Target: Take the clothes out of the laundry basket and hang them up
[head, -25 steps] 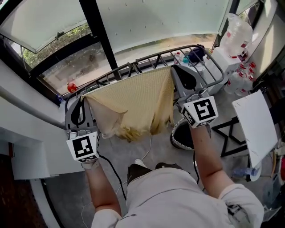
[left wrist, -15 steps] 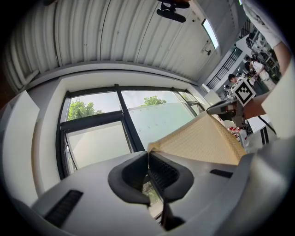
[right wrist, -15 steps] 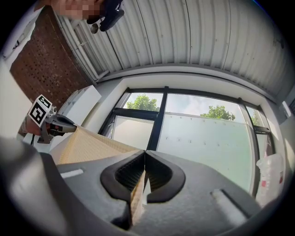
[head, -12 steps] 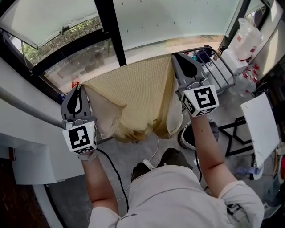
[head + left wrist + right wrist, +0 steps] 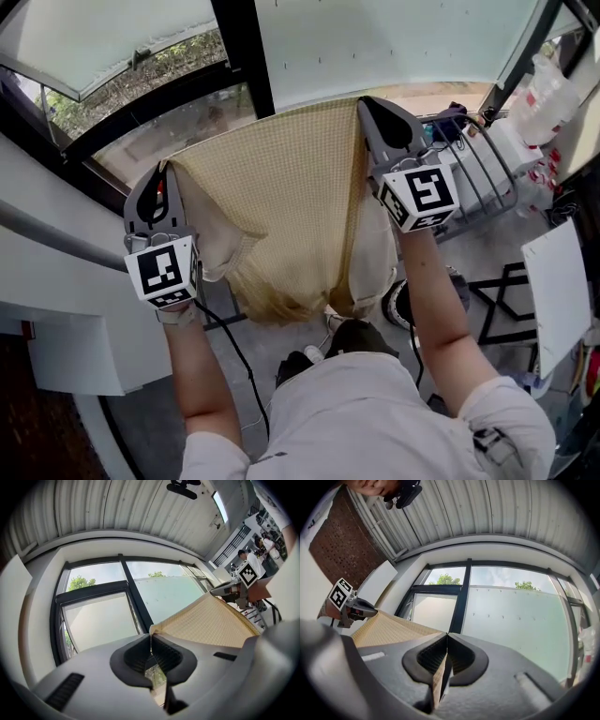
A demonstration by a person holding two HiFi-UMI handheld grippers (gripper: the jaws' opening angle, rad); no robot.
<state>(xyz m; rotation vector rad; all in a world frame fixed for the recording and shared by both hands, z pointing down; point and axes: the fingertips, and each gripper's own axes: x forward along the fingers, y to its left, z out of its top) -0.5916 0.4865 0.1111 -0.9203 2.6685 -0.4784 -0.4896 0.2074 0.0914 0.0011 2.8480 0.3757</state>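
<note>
A yellow waffle-weave cloth [image 5: 281, 206] hangs stretched between my two grippers, held up in front of a window. My left gripper [image 5: 165, 174] is shut on the cloth's left top corner [image 5: 161, 629]. My right gripper [image 5: 365, 105] is shut on its right top corner, and the fabric edge [image 5: 438, 677] runs between its pads. The cloth's lower part sags in folds [image 5: 281, 300] above my legs. In the left gripper view the cloth [image 5: 211, 625] spans toward the right gripper [image 5: 225, 588]. The laundry basket [image 5: 403, 305] shows partly behind my right forearm.
A wire drying rack [image 5: 478, 169] stands at the right behind the right gripper, with dark items on it. A black window post [image 5: 246, 47] rises behind the cloth. A white board [image 5: 558, 291] on a black stand [image 5: 502, 300] and plastic bottles [image 5: 553, 89] are at the far right.
Both grippers have carried the stretched cloth leftward, away from the drying rack, toward the window post. The rack now lies at the right instead of behind the cloth. Both grips are unchanged.
</note>
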